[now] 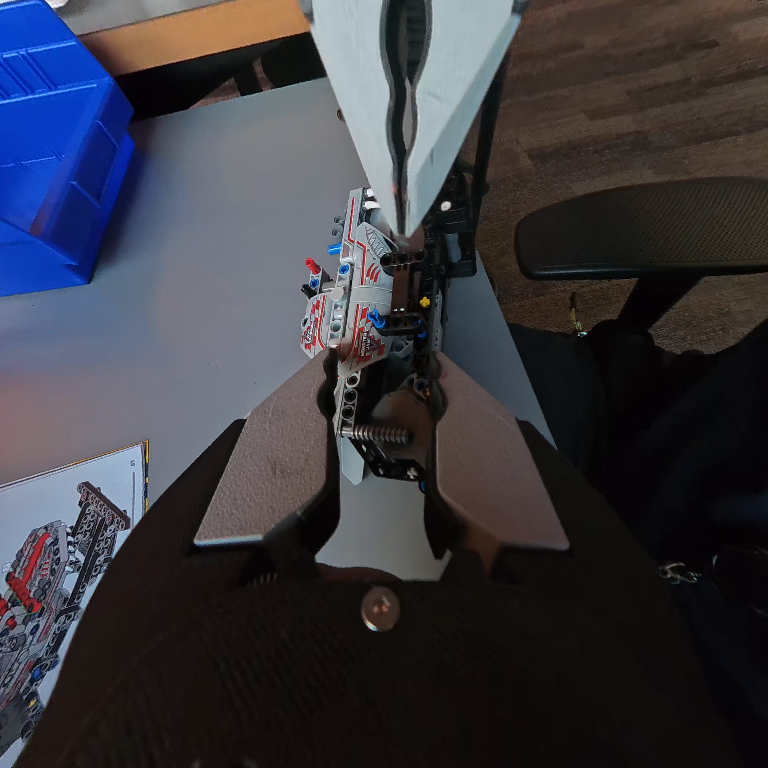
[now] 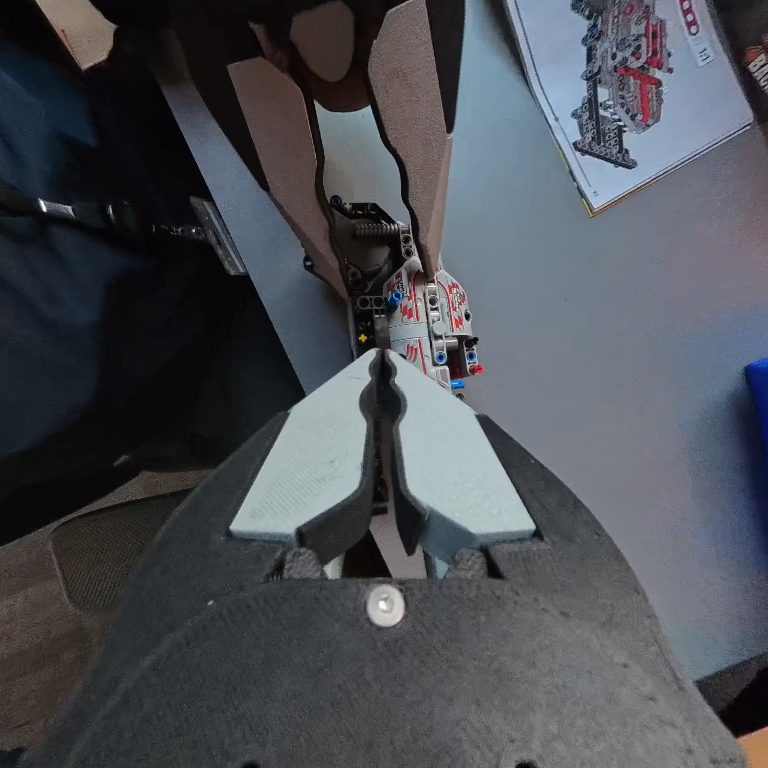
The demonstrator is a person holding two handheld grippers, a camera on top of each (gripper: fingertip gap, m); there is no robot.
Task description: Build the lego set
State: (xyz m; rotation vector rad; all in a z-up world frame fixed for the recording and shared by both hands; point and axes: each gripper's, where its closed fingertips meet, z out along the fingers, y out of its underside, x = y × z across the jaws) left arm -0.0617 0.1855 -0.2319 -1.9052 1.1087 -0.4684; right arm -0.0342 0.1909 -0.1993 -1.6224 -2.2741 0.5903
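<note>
Two claws share the half-built lego truck point(image 1: 365, 316) at the table point(image 1: 208, 249) edge: the brown left claw point(image 1: 380, 374) straddles its rear frame; the grey right claw point(image 2: 382, 353) pinches a dark strip ahead. Light, rigid, pop-apart; grip the frame.

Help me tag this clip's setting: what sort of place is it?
Probably an office or lab workspace: a plain grey table, a black mesh office chair on carpet-like flooring, and a blue plastic storage bin, with an open instruction booklet beside the lego model.

The instruction booklet point(image 1: 70, 552) is cut off by the picture's edge.
</note>
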